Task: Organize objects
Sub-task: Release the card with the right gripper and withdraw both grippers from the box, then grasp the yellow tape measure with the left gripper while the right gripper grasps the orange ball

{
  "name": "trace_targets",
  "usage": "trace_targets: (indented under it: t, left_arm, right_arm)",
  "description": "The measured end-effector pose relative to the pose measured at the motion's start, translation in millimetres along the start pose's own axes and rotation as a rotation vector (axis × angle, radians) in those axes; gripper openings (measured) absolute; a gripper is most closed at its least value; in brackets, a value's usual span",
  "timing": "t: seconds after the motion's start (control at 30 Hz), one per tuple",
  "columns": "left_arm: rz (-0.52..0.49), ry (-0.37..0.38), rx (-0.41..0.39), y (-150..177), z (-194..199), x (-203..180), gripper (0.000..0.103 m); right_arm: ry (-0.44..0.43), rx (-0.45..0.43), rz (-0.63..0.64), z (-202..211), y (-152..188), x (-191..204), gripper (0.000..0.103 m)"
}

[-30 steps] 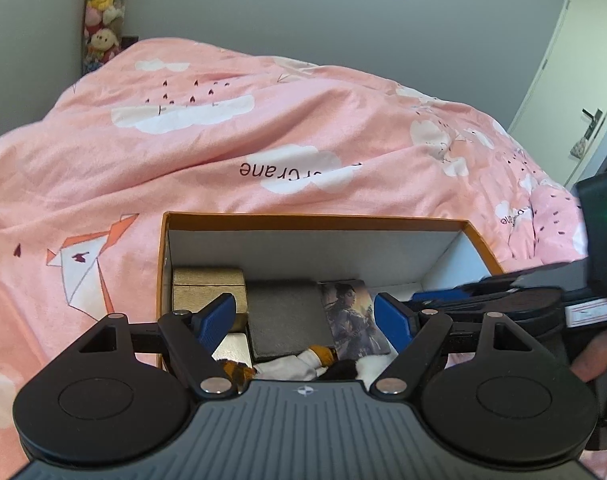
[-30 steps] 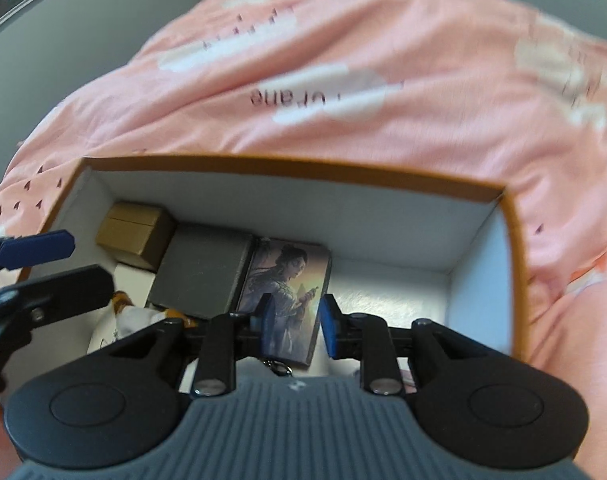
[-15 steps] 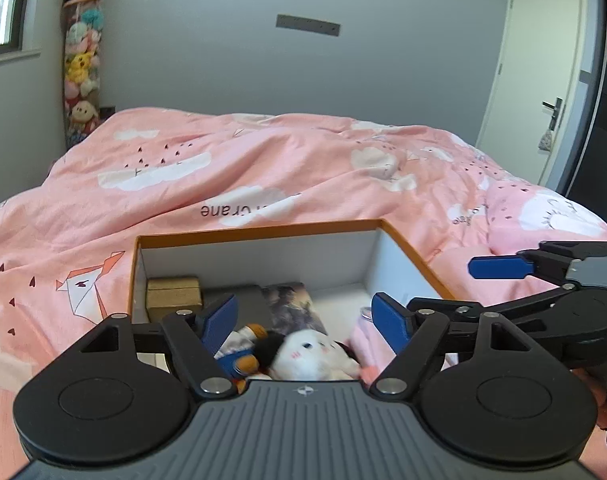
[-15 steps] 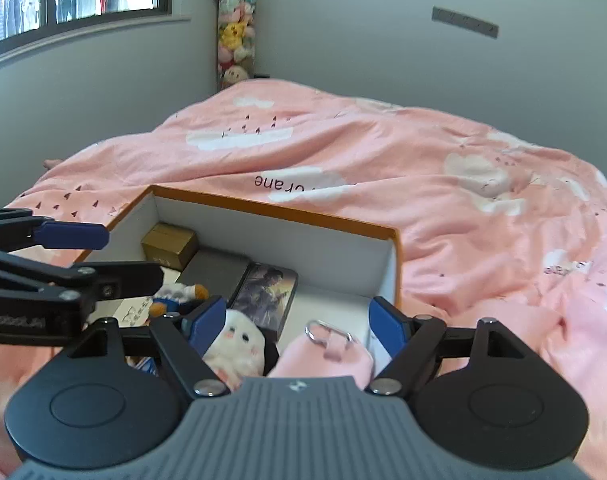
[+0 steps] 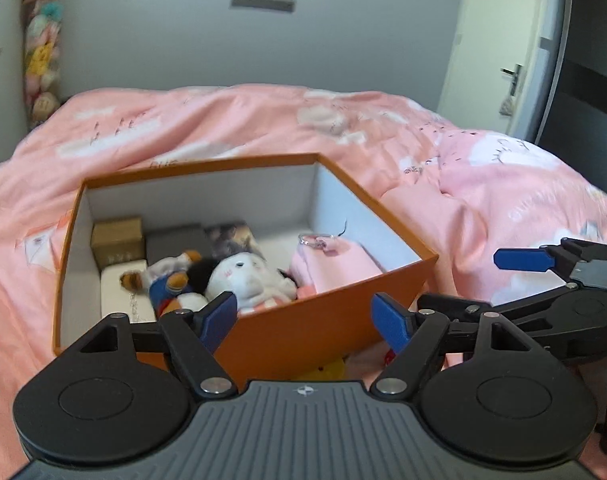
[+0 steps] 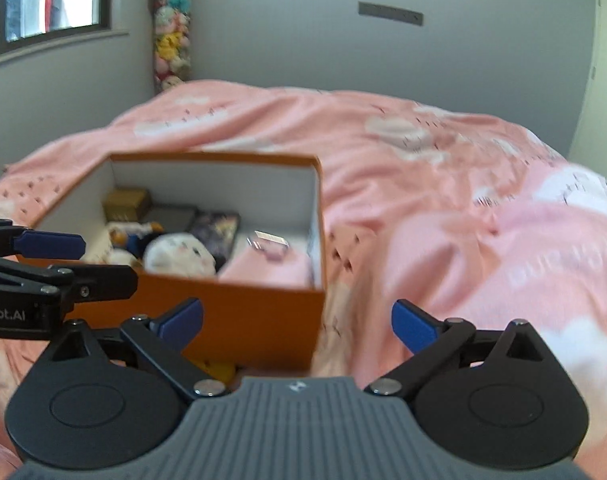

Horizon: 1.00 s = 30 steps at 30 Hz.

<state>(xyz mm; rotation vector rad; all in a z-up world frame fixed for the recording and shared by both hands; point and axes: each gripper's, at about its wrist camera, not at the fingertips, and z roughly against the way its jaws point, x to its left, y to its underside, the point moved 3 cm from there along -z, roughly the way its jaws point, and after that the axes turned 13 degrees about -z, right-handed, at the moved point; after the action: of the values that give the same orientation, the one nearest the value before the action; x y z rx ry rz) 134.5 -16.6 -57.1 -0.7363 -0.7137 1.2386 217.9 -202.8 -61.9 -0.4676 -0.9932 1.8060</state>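
An orange box (image 5: 315, 328) with white inner walls sits on the pink bed; it also shows in the right wrist view (image 6: 239, 304). Inside lie a white plush (image 5: 247, 276), a small duck plush (image 5: 171, 280), a gold box (image 5: 117, 236), a grey case (image 5: 175, 240), a picture card (image 5: 233, 236) and a pink pouch with a key ring (image 5: 335, 260). My left gripper (image 5: 305, 316) is open and empty, just in front of the box's near wall. My right gripper (image 6: 297, 320) is open and empty, at the box's near right corner.
A pink quilt (image 6: 443, 184) with cloud prints covers the bed all round the box. Something yellow (image 5: 331, 368) peeks from under the box's near edge. A column of plush toys (image 6: 169, 36) hangs in the far corner. A door (image 5: 499, 52) is at the right.
Both grippers have drawn back from inside the box to outside its near wall. The right gripper, nearly shut a second ago, has opened wide. The pink pouch now lies in the box.
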Motion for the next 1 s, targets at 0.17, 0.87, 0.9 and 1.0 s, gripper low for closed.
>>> trace_targets:
  t: [0.17,0.87,0.9,1.0]
  left_arm:
    - [-0.121,-0.046,-0.009,4.3,-2.9,-15.9,0.090]
    - [0.014,0.107,0.256,43.9,-55.4,-10.7,0.079]
    - [0.019,0.110,0.269,44.9,-58.9,-11.3,0.079]
    - [0.052,0.111,0.309,47.3,-71.9,-12.1,0.079]
  right_arm:
    - [0.009,0.079,-0.039,-14.2,19.6,-8.2,0.101]
    - [0.001,0.304,-0.105,-68.2,64.0,-21.2,0.054]
    - [-0.003,0.307,-0.114,-69.7,64.5,-22.8,0.053]
    - [-0.013,0.301,-0.145,-67.4,62.8,-26.9,0.050]
